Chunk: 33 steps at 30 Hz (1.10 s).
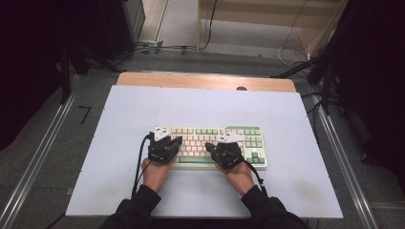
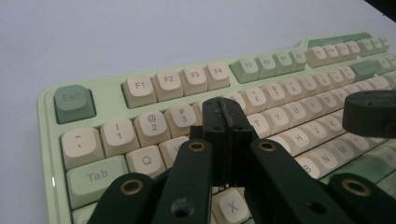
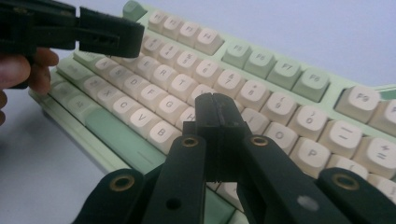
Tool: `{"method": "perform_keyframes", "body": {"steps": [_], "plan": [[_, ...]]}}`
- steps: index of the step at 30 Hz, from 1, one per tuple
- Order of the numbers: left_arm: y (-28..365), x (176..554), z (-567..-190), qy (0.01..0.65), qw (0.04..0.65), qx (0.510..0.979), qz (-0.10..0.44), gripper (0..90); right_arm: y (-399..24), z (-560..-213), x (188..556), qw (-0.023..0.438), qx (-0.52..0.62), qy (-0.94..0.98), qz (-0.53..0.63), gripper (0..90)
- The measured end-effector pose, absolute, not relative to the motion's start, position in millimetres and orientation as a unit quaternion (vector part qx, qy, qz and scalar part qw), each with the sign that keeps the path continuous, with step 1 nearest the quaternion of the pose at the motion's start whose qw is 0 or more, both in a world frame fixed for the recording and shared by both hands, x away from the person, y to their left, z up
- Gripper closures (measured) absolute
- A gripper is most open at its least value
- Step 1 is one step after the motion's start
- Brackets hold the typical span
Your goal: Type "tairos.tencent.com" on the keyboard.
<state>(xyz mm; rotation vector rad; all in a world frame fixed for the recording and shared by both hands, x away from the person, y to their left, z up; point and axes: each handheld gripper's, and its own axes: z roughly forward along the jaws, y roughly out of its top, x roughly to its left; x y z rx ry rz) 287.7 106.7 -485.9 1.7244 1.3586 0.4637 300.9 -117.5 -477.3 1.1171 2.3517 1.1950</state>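
1. We are working over the keyboard [image 1: 217, 145], which is lying flat near the middle of the white table top [image 1: 119, 124]. Its long axis is running left to right across the table, with the function row on the far side and the space bar facing us.
2. We are holding the left gripper [image 1: 177, 141] over the keyboard's left end. Its jaws are pressed together with nothing between them, and in the left gripper view [image 2: 226, 122] they are pointing over the number and Q rows.
3. We are holding the right gripper [image 1: 208, 145] over the middle-right keys. Its jaws are likewise closed on nothing, and in the right gripper view [image 3: 216, 119] they are hanging above the letter keys.
4. Both our forearms are coming in from the near edge, and the two closed tips are angling toward each other, near but apart.
5. Nothing is lying between the grippers and the keys. A wooden board [image 1: 205, 81] is showing past the far edge of the table top.
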Motion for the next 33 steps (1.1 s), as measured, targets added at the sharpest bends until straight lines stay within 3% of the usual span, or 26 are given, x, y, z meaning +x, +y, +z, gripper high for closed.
{"method": "perform_keyframes", "body": {"steps": [33], "plan": [[102, 275, -488, 0.534, 0.431, 0.707, 0.172, 90.0, -122, -476, 305, 0.141, 0.396, 0.807, 0.415, 87.6]]}}
